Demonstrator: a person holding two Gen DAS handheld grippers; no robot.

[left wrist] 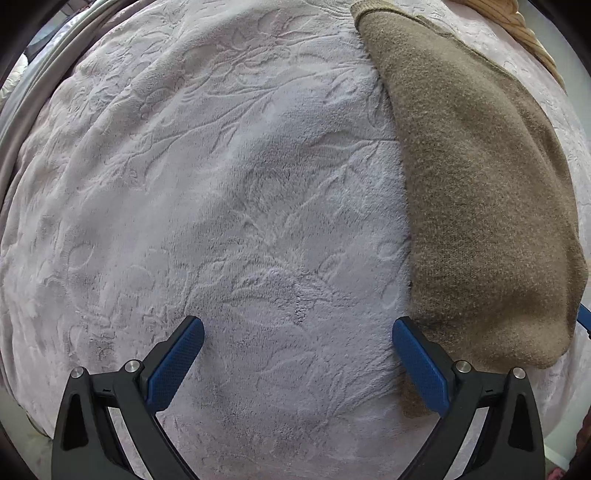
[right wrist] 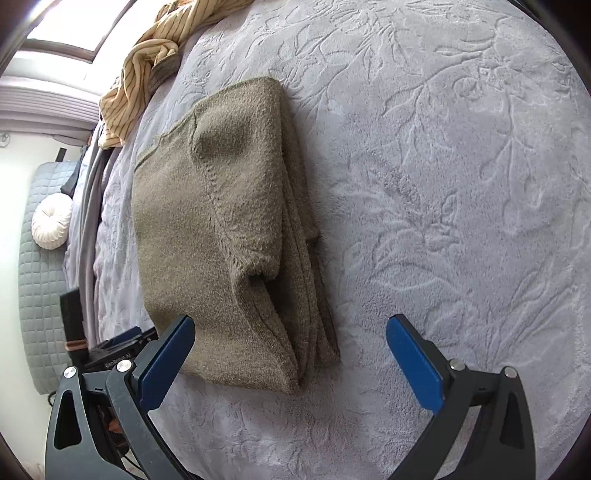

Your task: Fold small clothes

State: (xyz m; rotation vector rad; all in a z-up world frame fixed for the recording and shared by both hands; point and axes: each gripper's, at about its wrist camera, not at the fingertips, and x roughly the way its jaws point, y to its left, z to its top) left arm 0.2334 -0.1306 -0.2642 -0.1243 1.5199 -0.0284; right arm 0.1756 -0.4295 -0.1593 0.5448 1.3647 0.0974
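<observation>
An olive-brown knitted garment [right wrist: 221, 221] lies folded in a flat stack on the pale embossed blanket [right wrist: 443, 184]. In the left wrist view it [left wrist: 480, 203] fills the right side. My left gripper [left wrist: 297, 334] is open and empty over bare blanket, its right finger beside the garment's near edge. My right gripper [right wrist: 290, 332] is open and empty, its jaws standing on either side of the garment's near corner, just above it.
A yellow striped garment [right wrist: 147, 70] lies crumpled at the far left edge of the bed, and shows in the left wrist view [left wrist: 517, 29] at the top right. A grey quilted headboard [right wrist: 40, 277] and a round white cushion [right wrist: 51, 221] stand beyond the bed's left edge.
</observation>
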